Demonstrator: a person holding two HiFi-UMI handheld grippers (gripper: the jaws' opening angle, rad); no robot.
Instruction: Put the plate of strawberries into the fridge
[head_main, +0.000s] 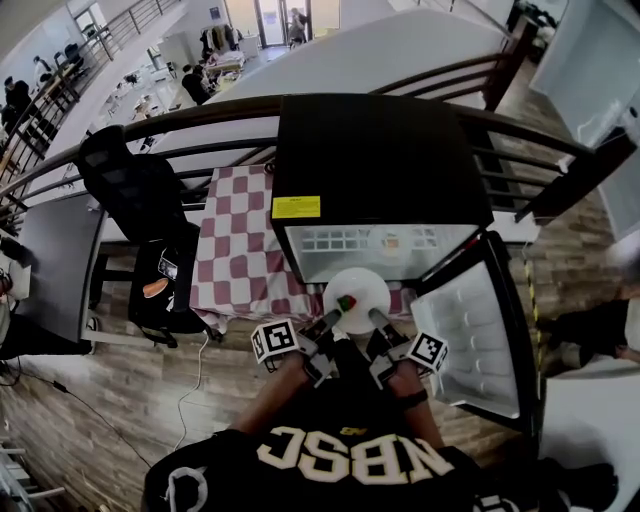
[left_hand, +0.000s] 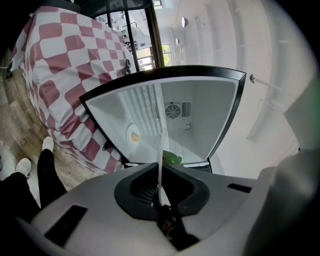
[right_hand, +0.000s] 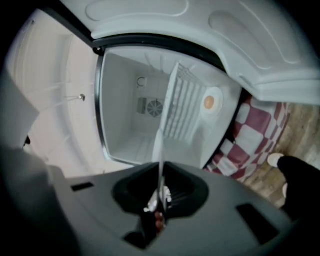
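A white plate (head_main: 357, 293) with strawberries (head_main: 346, 301) hangs level in front of the open black fridge (head_main: 375, 160). My left gripper (head_main: 333, 318) is shut on the plate's near left rim and my right gripper (head_main: 377, 318) on its near right rim. The left gripper view has the plate (left_hand: 161, 150) edge-on, running up from the left gripper (left_hand: 161, 197), with a green strawberry top (left_hand: 172, 159) beside it. The right gripper view has the plate (right_hand: 160, 150) as a thin white line out of the right gripper (right_hand: 161, 197). Beyond lies the white fridge interior (right_hand: 150, 120).
The fridge door (head_main: 470, 330) stands open at the right. A small dish with something orange (left_hand: 133, 135) sits inside on the wire shelf (right_hand: 185, 107). The fridge stands on a table with a red-and-white checked cloth (head_main: 235, 250). A black office chair (head_main: 130, 190) is to the left, a railing behind.
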